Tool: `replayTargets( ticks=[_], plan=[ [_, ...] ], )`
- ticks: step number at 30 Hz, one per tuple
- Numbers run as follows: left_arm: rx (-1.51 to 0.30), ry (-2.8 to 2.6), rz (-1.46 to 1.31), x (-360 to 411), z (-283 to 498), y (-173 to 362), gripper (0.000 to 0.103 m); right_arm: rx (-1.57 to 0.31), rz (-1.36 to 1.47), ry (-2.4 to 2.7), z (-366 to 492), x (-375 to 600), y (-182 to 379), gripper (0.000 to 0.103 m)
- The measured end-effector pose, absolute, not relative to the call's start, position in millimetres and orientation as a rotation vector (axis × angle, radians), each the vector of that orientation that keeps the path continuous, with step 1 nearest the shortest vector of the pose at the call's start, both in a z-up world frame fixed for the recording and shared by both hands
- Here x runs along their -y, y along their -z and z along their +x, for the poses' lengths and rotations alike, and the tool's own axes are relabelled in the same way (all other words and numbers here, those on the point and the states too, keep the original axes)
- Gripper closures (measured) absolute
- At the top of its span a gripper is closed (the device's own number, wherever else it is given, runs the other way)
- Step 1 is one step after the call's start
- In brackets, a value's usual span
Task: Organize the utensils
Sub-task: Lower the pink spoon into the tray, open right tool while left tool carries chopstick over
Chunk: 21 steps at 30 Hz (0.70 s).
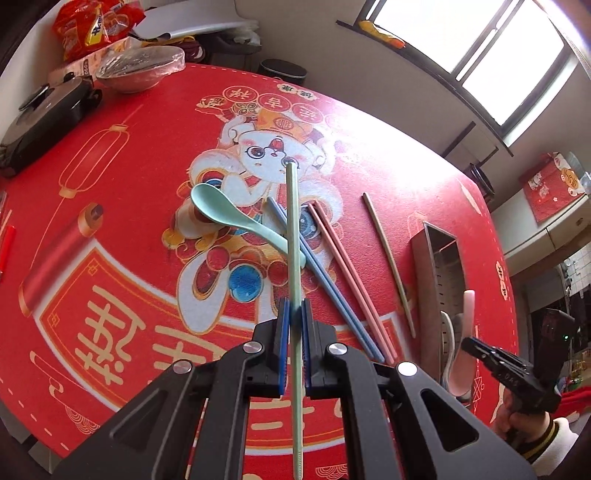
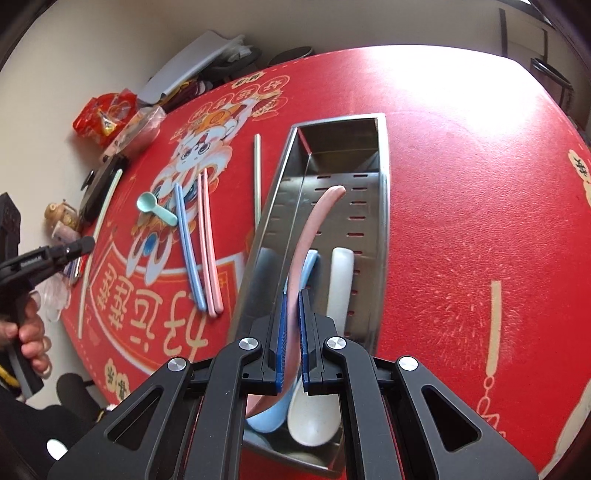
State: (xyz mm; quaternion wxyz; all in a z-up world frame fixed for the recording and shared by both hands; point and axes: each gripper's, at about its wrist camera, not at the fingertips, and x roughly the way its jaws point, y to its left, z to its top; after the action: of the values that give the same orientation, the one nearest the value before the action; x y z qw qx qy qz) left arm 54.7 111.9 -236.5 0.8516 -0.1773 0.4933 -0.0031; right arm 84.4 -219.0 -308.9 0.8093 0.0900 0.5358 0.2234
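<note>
My left gripper (image 1: 294,306) is shut on a pale green chopstick (image 1: 291,229), held above the red printed tablecloth (image 1: 129,192). Below it lie a teal spoon (image 1: 229,218), a pair of blue chopsticks (image 1: 317,269), a pair of pink chopsticks (image 1: 347,273) and one more greenish chopstick (image 1: 388,258). My right gripper (image 2: 294,295) is shut on the handle of a pink spoon (image 2: 314,229), over the steel tray (image 2: 382,221). A blue spoon (image 2: 269,413) and a white spoon (image 2: 338,280) lie in the tray. The left gripper (image 2: 79,245) shows at the left of the right wrist view.
At the table's far left stand a black lidded pan (image 1: 44,122), a film-covered bowl (image 1: 140,70) and red snack bags (image 1: 96,26). A red lighter (image 1: 7,247) lies at the left edge. The tray's perforated wall (image 2: 356,206) faces the spoons.
</note>
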Motion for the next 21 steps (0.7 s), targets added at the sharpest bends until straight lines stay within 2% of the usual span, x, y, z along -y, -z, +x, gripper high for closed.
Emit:
replayTargets(
  ticks=[11, 21],
  plan=[
    [-1.032, 0.048, -0.388, -99.0, 54.6, 232.6, 0.097, -1.231, 0.146, -0.565, 83.9, 198.4, 329.5, 0.097],
    [-1.033, 0.06, -0.389, -95.4, 53.9, 232.5, 0.097, -1.227, 0.122, -0.535, 86.5, 199.0, 328.6, 0.096]
  ],
)
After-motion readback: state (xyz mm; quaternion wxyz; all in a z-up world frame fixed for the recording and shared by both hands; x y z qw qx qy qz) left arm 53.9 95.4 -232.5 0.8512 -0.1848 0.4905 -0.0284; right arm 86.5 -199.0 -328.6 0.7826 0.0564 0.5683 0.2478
